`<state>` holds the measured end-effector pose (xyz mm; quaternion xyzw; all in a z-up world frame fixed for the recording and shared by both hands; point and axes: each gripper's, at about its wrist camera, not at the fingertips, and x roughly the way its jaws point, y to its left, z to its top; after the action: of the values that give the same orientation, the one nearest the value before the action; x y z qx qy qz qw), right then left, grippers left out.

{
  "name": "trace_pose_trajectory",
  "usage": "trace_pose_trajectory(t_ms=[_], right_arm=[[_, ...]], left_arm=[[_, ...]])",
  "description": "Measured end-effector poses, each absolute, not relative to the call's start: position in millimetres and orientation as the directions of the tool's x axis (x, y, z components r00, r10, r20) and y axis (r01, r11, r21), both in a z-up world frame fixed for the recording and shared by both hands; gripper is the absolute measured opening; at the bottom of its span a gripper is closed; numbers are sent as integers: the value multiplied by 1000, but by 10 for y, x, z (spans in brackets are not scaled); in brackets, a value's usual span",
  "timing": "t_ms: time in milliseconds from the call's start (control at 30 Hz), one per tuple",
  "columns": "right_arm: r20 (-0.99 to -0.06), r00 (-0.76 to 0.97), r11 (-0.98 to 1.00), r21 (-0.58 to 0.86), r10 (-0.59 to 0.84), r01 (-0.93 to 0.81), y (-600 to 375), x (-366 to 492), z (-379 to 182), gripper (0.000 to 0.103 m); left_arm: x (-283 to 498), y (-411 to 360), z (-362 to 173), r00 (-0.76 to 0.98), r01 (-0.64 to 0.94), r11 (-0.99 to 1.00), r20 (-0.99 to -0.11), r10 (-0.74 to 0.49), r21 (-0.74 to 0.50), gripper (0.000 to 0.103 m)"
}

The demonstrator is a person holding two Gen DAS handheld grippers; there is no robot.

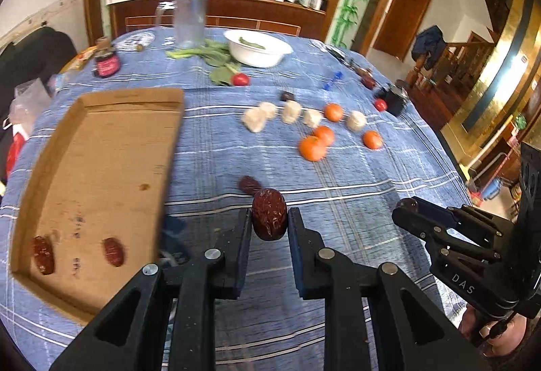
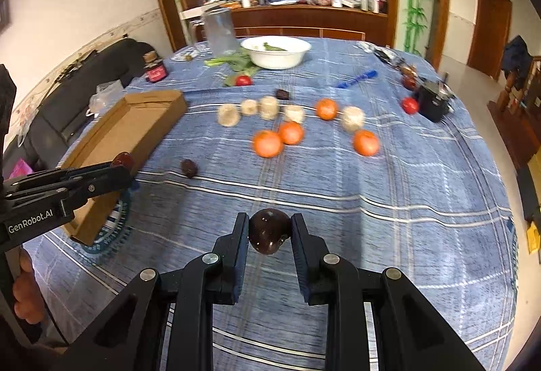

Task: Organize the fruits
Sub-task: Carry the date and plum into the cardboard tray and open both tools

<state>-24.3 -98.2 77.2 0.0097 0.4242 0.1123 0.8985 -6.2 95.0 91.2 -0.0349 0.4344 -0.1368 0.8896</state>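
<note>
Left gripper (image 1: 269, 218) first: its two fingers are clamped on a wrinkled red date (image 1: 269, 218), held upright between the pads with its top poking above the tips. The right gripper (image 2: 269, 230) is squeezing a darker, rounder fruit (image 2: 269, 230); its skin is glossy with pale specks, and I can't say for certain what it is. Both are held above the blue checked tablecloth (image 2: 389, 235).

Take the cardboard tray (image 1: 101, 168) as the landmark. Inside it, at the near end, lie two dates (image 1: 43, 254) (image 1: 114, 251), well apart. The near corner of the tray is cut off behind the left gripper's frame. Just off the tray's right side, one more date (image 1: 249, 184) sits loose on the cloth, part hidden behind the held one.

Further right of the tray: four oranges (image 1: 312, 147), (image 1: 324, 135), (image 1: 333, 111), (image 1: 372, 139), and among them five pale lumps (image 1: 291, 111), blurred and hard to identify. Beyond the tray's far end, a white bowl (image 1: 258, 48) with greens (image 1: 216, 58) beside it, and two small tomatoes (image 1: 240, 79) (image 1: 380, 104).
</note>
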Motion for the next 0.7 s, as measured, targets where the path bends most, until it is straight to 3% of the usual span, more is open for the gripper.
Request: trace_pose_trajectory(t_ms=[700], right_arm=[[-750, 540, 886, 132, 382, -444, 538, 239, 871, 27]], left_arm=[[-69, 2655, 957, 644, -92, 983, -763, -62, -158, 21]])
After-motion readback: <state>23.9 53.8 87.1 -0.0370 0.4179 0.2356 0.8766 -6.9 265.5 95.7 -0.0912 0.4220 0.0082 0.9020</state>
